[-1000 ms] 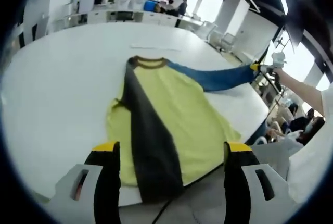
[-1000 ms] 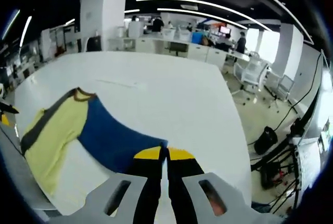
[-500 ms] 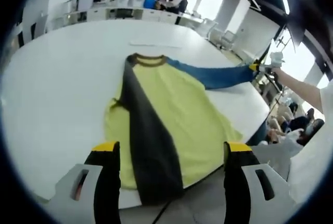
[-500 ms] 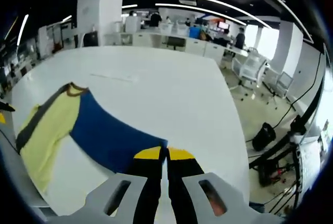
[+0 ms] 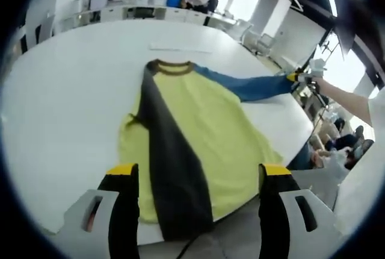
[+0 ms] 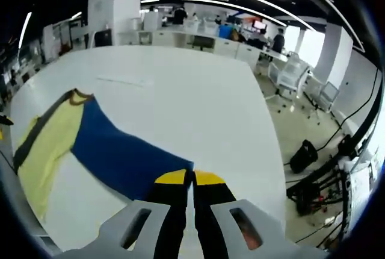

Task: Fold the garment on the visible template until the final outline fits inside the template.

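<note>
A yellow shirt (image 5: 204, 132) is spread flat on the white table (image 5: 66, 90), collar (image 5: 171, 69) toward the far side and hem hanging at the near edge. A dark sleeve (image 5: 171, 162) is already laid lengthwise over the body, from the collar down to the hem, so one side fold can be judged as done. The blue sleeve (image 6: 120, 153) is drawn out sideways, away from the body, its cuff clamped between the shut jaws of the right tongs (image 6: 192, 177); in the left gripper view the same tongs are seen at the far end of that sleeve (image 5: 249, 86), held by a person's hand (image 5: 328, 87) near the table's edge. The left tongs (image 5: 198, 171) are held with jaws wide apart above the near hem, with nothing between them. The step in hand appears to be the folding of the second sleeve: it is stretched taut and lifted slightly, ready to be carried across. The next move probably calls for the cuff to be swung inward over the yellow body and laid beside or upon the dark sleeve, with the fold line kept straight along the shoulder; the left tongs could be used to pin the body so that it is not dragged. A thin pale strip (image 5: 180, 48) lies on the table beyond the collar; whether it marks the template cannot be told at this distance, and no template outline is made out around the shirt.
</note>
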`<move>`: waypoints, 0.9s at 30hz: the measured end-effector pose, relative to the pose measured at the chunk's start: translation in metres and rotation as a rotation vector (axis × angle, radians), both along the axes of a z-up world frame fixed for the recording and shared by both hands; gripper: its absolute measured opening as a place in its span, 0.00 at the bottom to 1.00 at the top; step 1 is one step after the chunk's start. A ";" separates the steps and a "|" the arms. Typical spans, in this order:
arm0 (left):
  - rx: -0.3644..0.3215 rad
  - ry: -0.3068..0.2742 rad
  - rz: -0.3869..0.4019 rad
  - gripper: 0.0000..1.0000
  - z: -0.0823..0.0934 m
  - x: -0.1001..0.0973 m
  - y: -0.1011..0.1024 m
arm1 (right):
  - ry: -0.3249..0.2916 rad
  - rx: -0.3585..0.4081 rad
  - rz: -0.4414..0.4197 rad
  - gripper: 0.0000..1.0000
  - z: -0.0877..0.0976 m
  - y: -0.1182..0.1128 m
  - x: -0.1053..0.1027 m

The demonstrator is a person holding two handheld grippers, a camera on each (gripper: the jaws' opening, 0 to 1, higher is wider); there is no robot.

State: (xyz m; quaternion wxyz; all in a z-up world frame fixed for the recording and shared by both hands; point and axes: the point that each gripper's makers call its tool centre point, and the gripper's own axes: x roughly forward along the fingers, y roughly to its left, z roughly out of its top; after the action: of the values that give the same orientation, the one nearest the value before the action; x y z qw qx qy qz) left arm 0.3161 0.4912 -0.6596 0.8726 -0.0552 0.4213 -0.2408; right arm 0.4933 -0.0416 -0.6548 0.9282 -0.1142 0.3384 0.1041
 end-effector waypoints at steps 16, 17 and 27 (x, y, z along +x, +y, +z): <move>0.003 0.024 -0.001 0.78 -0.008 0.003 -0.004 | 0.123 -0.017 -0.048 0.03 -0.044 -0.013 -0.015; 0.003 0.025 -0.001 0.78 -0.009 0.003 -0.004 | 0.133 -0.016 -0.054 0.03 -0.048 -0.014 -0.016; 0.013 0.039 0.002 0.78 -0.013 0.002 -0.003 | 0.193 -0.024 -0.069 0.03 -0.073 -0.020 -0.015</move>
State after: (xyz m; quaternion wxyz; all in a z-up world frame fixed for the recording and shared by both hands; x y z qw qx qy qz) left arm 0.3182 0.4887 -0.6722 0.8650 -0.0546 0.4396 -0.2358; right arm 0.4779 -0.0612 -0.7283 0.8929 -0.1031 0.4312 0.0785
